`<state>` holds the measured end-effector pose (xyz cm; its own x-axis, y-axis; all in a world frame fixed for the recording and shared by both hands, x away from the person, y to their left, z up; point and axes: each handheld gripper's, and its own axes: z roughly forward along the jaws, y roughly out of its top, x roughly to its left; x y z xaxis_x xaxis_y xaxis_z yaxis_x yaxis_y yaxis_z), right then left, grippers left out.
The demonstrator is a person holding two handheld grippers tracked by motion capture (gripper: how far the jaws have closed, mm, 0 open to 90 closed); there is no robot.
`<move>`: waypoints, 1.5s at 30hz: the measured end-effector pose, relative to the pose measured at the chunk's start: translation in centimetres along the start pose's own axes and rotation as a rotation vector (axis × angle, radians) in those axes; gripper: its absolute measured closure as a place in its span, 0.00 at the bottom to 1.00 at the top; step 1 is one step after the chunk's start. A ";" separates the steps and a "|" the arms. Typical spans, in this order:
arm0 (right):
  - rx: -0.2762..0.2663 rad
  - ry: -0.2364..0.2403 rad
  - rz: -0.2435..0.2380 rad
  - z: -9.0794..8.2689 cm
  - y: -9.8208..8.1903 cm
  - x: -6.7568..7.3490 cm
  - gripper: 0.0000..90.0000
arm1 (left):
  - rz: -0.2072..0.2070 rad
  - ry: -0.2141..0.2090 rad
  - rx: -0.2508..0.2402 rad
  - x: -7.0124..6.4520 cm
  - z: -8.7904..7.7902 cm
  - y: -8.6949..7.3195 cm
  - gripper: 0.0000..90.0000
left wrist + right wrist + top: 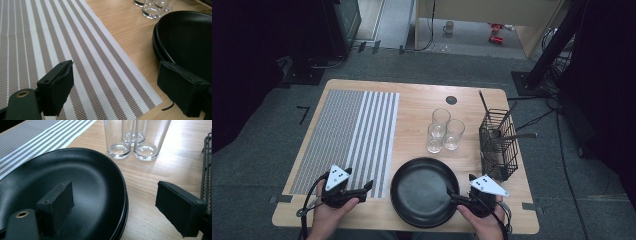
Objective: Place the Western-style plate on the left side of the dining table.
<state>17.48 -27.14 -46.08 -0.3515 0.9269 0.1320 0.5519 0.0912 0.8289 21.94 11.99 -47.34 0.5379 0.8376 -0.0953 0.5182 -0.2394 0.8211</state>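
— Where was the plate at that moment?

— The black plate (424, 192) sat at the near edge of the tabletop (422, 107), between my two hands. In the right gripper view its rim looked doubled, as if a second plate lay under it, though I could not be sure.

— And your right hand-held gripper?

— My right hand-held gripper (120, 206) was at the plate's right rim. Its jaws straddled that rim: one jaw hung over the dish, the other over the bare wood outside it. They stood well apart and the pads were not pressing on the rim, so I had hold of nothing.

— What about the left one?

— My left hand-held gripper (117, 86) was just left of the plate and pointed towards it. Its jaws were wide apart with nothing between them. One jaw was over the striped placemat (347, 135), the other close to the plate's left rim; I could not tell whether it touched.

— What else stood on the tabletop?

— Three empty drinking glasses (443, 131) stood bunched together just beyond the plate. To their right was a black wire basket (498, 145) with some utensils sticking up out of it. The placemat lay flat along the left side.
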 end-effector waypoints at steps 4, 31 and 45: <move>0.001 0.005 0.002 0.2 -0.1 0.2 0.17 | 0.004 -0.011 -0.004 -0.5 0.2 0.1 0.16; -0.003 -0.061 0.017 1.9 -0.6 -0.3 0.42 | 0.038 -0.092 0.004 -3.5 2.1 0.8 0.16; -0.039 -0.047 0.072 2.0 -2.6 -0.6 0.66 | 0.016 -0.160 0.004 -4.9 3.2 -0.6 0.17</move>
<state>17.74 -27.19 -49.36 -0.2751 0.9468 0.1670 0.5439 0.0100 0.8391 21.14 6.41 -49.15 0.6448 0.7450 -0.1710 0.5115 -0.2543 0.8208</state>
